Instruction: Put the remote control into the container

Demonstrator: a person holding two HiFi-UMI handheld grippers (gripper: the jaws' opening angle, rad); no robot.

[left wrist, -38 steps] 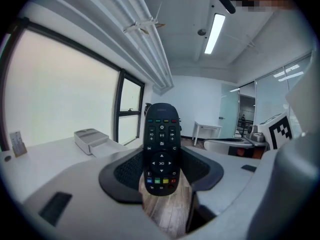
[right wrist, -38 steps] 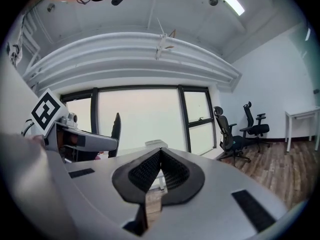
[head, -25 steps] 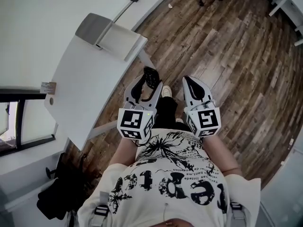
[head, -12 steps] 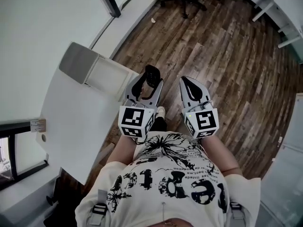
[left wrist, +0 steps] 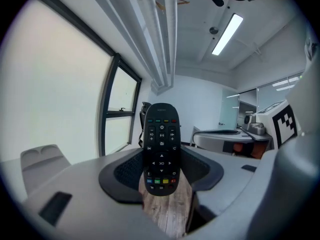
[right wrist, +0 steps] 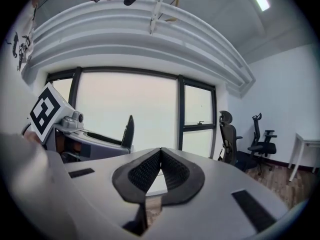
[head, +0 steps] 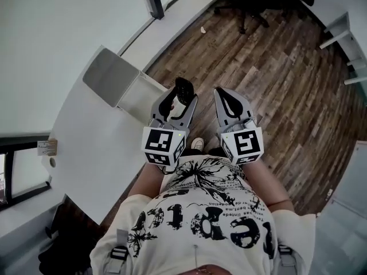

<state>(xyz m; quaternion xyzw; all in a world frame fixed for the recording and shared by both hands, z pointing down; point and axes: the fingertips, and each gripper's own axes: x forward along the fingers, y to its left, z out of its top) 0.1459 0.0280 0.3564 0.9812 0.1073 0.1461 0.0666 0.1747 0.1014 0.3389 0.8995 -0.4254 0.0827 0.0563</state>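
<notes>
Between the jaws of your left gripper [left wrist: 161, 170], the slim black plastic remote control [left wrist: 161, 146] stood upright, clamped at its lower end. Your right gripper [right wrist: 159, 168] had its jaws together on nothing. The remote looked light, rigid and smooth-cased, so holding it across the narrow sides suited it, though it could pivot if knocked. At ten o'clock on the white surface [head: 94, 153] sat the white open container with a grey lid [head: 137, 93]. Its depth was unclear, and neither gripper view caught it.
</notes>
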